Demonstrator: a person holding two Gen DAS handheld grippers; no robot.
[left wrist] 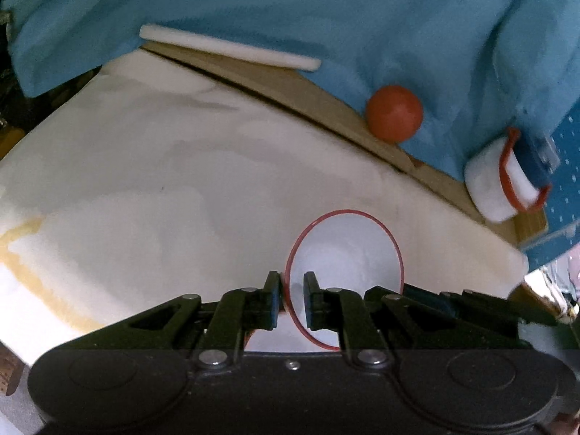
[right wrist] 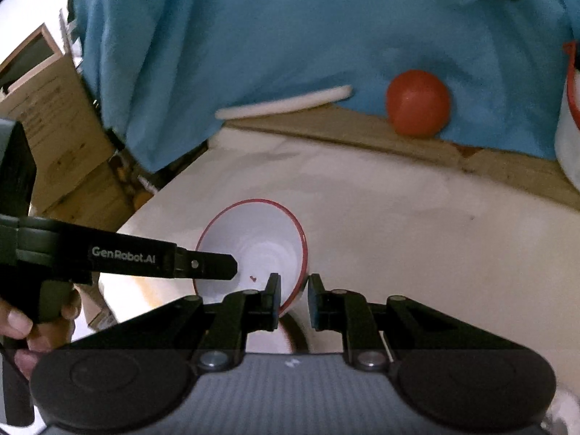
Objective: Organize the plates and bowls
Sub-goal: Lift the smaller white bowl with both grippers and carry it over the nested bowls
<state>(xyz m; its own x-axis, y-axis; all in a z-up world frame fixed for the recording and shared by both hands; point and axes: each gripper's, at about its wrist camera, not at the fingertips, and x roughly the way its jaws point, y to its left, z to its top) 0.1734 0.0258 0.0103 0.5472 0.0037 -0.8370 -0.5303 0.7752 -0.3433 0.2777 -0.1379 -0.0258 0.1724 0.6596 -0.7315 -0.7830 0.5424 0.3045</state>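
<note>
Both pairs of jaws are closed on the rim of one white bowl with a thin red rim [left wrist: 348,253]: the left gripper [left wrist: 293,290] pinches the bowl's wall on one side, one finger inside the bowl and one outside, and the right gripper [right wrist: 294,291] pinches the opposite side in the same way. In the right wrist view the bowl [right wrist: 253,239] sits between the two tools, with the left gripper's black finger reaching in from the left edge across the bowl's rim, and part of the person's left hand [right wrist: 32,322] shows wrapped around its handle. Below the bowl is a white table [left wrist: 181,188]; whether the bowl touches the surface cannot be told. Along the table's far edge lies a strip of brown cardboard [left wrist: 290,83], and on it rest an orange-red ball [left wrist: 394,113] and a flat white plate [left wrist: 228,46] seen edge-on, both against a draped blue cloth [left wrist: 290,7]. At the right, a second white, red-rimmed bowl [left wrist: 500,177] lies tipped on its side beside a blue perforated panel [left wrist: 558,188]. Cardboard boxes [right wrist: 54,137] stand off the table's left side.
</note>
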